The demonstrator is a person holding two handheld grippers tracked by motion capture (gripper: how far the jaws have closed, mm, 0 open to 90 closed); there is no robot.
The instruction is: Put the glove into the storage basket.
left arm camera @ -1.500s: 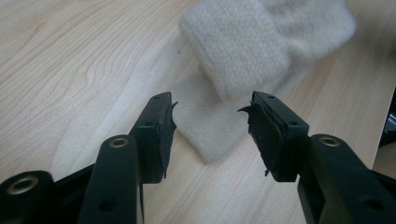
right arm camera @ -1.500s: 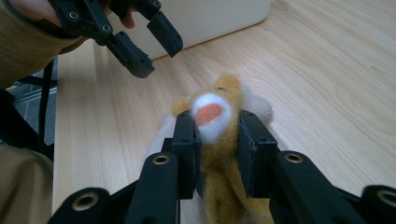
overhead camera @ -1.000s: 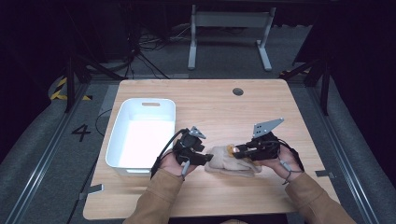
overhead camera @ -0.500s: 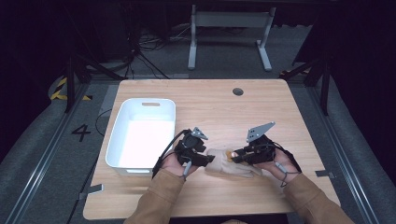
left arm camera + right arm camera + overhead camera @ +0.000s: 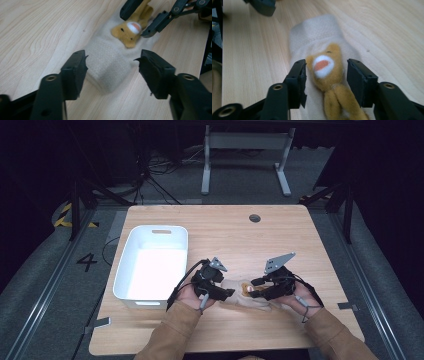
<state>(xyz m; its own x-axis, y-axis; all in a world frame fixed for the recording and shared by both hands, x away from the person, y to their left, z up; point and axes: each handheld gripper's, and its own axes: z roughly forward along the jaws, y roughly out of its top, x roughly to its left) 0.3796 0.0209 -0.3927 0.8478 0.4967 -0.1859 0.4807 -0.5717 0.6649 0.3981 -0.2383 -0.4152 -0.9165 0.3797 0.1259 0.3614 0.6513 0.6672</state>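
- Bench [image 5: 220, 227]: a pale wooden top was seen from the high view, with both forearms entering from its near edge.
- White bin [image 5: 129, 272]: an open, empty-looking tub was placed on the left part of the bench, well apart from the work and just left of the left hand.
- Beige cloth [image 5: 245, 299]: a soft, sock-like piece was laid flat on the bench near its front edge, between the two hands. Its long axis ran roughly left to right across the bench; a folded, closed-looking end [image 5: 105, 83] was turned toward the left tongs.
- Plush animal [image 5: 329, 72]: a small tan figure with a white muzzle and orange mouth was laid on top of the cloth, along the same axis, its head directed toward the left tongs and its limbs trailing back toward the right tongs.
- Left tongs [image 5: 111, 65]: these were held wide, the jaws set either side of the cloth's end without gripping it.
- Right tongs [image 5: 326, 75]: these were held partly spread, the jaws bracketing the plush head, with a gap visible on each side.
- Step in hand, as judged: a grasp of cloth and plush was apparently being prepared. It would be done well if each pair were centred before closing, and if the cloth were pinched through its full thickness, so that the soft material would not slip.
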